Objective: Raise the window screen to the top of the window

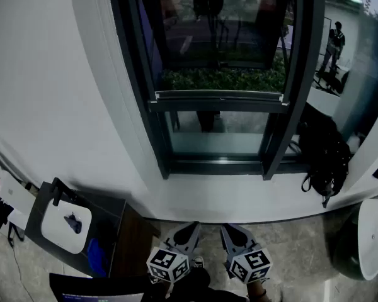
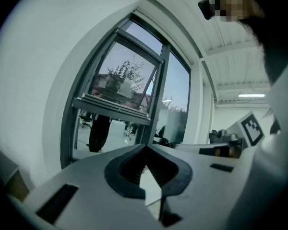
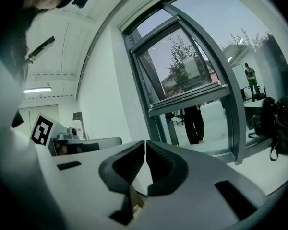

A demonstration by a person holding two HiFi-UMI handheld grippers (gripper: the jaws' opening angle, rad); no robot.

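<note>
A tall dark-framed window [image 1: 220,74] is set in the white wall ahead. The window screen's pale bottom bar [image 1: 219,97] runs across it low down, with a strip of bare glass beneath. That bar shows in the left gripper view [image 2: 113,107] and in the right gripper view [image 3: 189,98]. My left gripper [image 1: 190,228] and right gripper [image 1: 230,229] hang side by side low in the head view, well short of the window and touching nothing. The left gripper [image 2: 145,147] and the right gripper [image 3: 145,143] are both shut, with nothing between the jaws.
A black backpack [image 1: 324,153] leans against the wall right of the window. A dark side table [image 1: 113,231] with a white tray [image 1: 66,222] stands at the lower left. A white rounded object [image 1: 375,238] sits at the right edge. A person [image 1: 334,43] stands beyond the glass.
</note>
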